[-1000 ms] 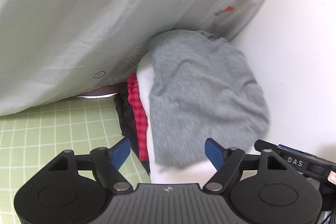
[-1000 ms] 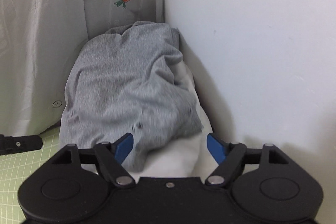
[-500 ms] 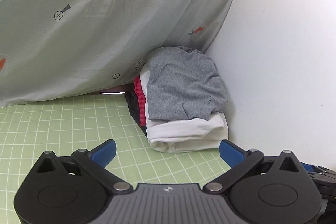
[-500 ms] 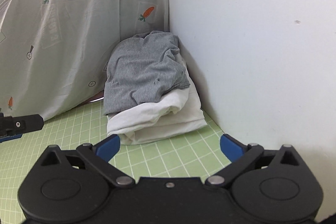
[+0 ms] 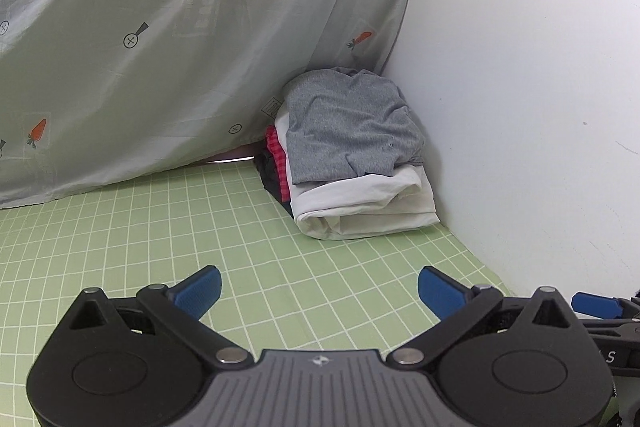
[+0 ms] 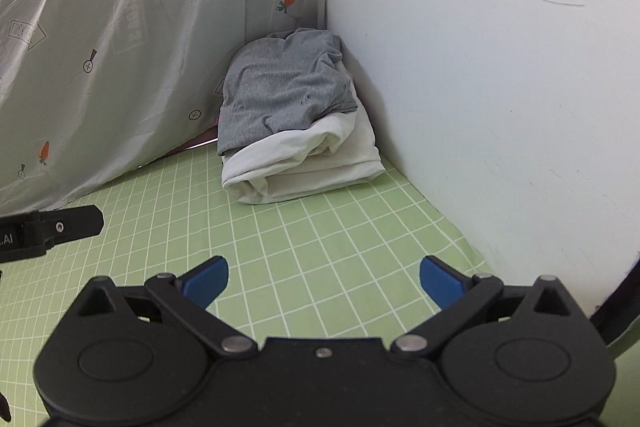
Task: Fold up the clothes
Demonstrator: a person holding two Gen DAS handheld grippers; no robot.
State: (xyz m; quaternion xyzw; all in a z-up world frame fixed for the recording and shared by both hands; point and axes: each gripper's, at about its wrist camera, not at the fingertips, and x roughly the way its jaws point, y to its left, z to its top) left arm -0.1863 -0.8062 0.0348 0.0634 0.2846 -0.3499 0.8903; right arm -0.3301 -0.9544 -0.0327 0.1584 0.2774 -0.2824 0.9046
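Now that I've drawn both tools back, left tool [image 5: 318, 291] and right tool [image 6: 323, 279] gape empty; folded grey knit garment [image 6: 280, 91] tops cornered stack on white folded cloth [image 6: 304, 167]. Placement looks finished.

Four stacked garments [image 5: 352, 131], two hand-held grippers [image 5: 319, 290].

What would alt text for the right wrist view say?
A folded grey shirt tops a folded white garment in the corner of a green grid mat. The right gripper is open and empty, blue fingers apart.
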